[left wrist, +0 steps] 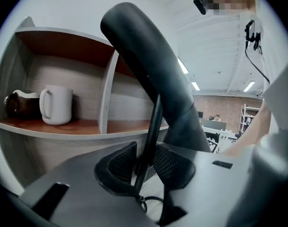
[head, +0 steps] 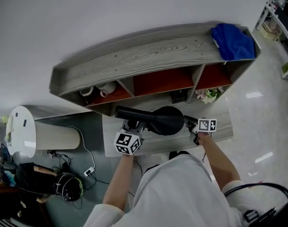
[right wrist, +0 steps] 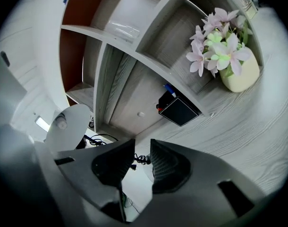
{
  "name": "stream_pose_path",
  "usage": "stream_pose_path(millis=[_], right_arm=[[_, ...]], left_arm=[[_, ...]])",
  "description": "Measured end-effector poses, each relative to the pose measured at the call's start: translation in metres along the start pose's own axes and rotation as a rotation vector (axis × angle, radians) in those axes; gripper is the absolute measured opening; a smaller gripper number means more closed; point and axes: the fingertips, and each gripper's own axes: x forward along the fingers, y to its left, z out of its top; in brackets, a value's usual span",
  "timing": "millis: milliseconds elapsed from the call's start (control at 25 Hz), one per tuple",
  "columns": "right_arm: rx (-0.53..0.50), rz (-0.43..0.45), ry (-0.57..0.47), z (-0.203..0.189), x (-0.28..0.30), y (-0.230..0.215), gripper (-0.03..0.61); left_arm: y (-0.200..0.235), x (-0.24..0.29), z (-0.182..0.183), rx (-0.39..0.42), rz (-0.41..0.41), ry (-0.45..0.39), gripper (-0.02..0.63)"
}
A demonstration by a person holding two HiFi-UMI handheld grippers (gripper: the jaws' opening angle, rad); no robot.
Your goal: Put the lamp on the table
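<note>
A black lamp (head: 165, 120) with a round dome and a thick arm hangs in front of the shelf, between both grippers and above the grey wooden table (head: 219, 129). My left gripper (head: 134, 126) is shut on the lamp's thin black rod (left wrist: 151, 136), with the fat curved arm (left wrist: 153, 70) rising above the jaws. My right gripper (head: 190, 123) sits at the dome's right side. In the right gripper view its jaws (right wrist: 142, 157) stand a narrow gap apart. Floor and a cable show through the gap. A pale disc of the lamp (right wrist: 68, 124) lies left of them.
The grey shelf unit (head: 148, 56) stands behind the table, with a blue cloth (head: 232, 41) on top. A white mug (left wrist: 56, 104) and a dark jug (left wrist: 19, 103) sit in one bay. Flowers in a vase (right wrist: 224, 56) and a black box (right wrist: 178, 110) are nearby. A white drum (head: 26, 131) and cables (head: 82, 164) are on the floor at left.
</note>
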Motion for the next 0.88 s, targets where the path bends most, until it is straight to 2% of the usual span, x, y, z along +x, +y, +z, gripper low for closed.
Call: stream_pose_path(millis=[320,600,760,880], right_arm=[[-0.07,-0.009,-0.035,-0.018,-0.039,0.033,0.094],[-0.153,0.018,-0.062,-0.043,-0.073,0.089,0.067],[-0.222,0.042,-0.071,-0.075,-0.098,0.128,0.037],[-0.285,0.046,-0.085,-0.104,-0.121,0.151,0.021]], left_arm=[[-0.007,-0.047,-0.014,-0.014,0.028,0.007,0.081],[-0.034,-0.112,-0.035,-0.084,0.054,0.024,0.078],[-0.06,-0.148,-0.055,-0.131,0.065,0.046,0.014],[-0.088,-0.172,-0.067,-0.168,0.022,0.033,0.011]])
